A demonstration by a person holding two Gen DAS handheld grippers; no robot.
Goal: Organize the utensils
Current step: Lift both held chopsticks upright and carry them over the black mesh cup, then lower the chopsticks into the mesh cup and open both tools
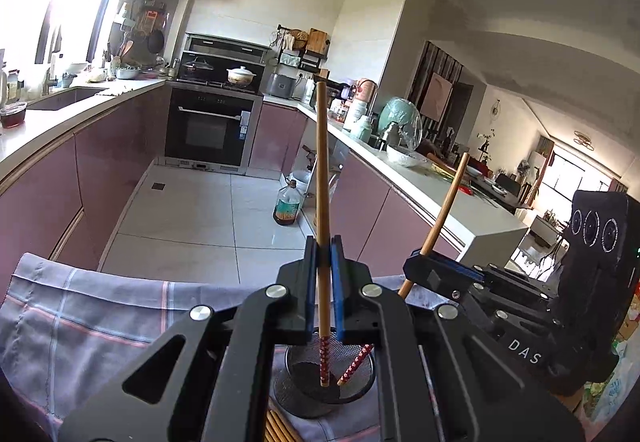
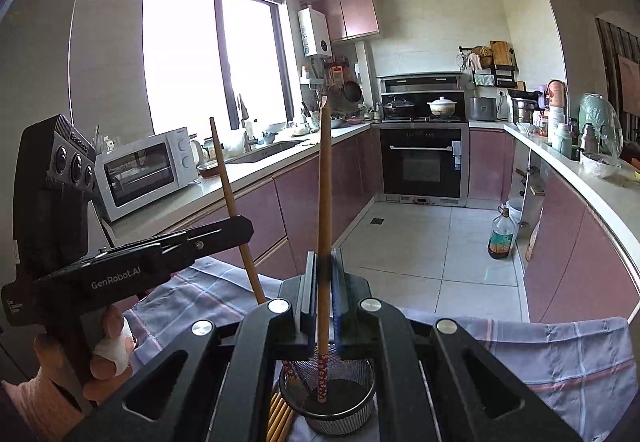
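Jaws of both grippers are clamped on chopsticks. In the left wrist view the left gripper (image 1: 323, 254) pinches one chopstick (image 1: 322, 161) between its blue pads; the stick stands almost upright, its red patterned end hanging over the mesh holder (image 1: 294, 366). Whether that tip touches the holder's floor cannot be told, since the gripper body covers most of the rim. To the right the right gripper (image 1: 416, 258) grips a second chopstick (image 1: 448, 205), tilted, its patterned end also down inside the holder.

In the right wrist view the right gripper (image 2: 324, 262) holds its chopstick (image 2: 325, 181) upright, the patterned end reaching into the holder (image 2: 362, 398). The left gripper (image 2: 244, 228) shows at the left, seen side-on, with its chopstick (image 2: 230, 201) leaning; that stick's lower part is hidden behind the near gripper. A hand (image 2: 102, 358) grasps the left gripper's handle, cut off by the frame edge.

The holder stands on a checked cloth (image 1: 100, 310). More chopsticks (image 2: 278, 418) lie on the cloth just beside the holder, mostly hidden under the gripper body, so their number is unclear. Whatever worktop lies under the cloth is covered.
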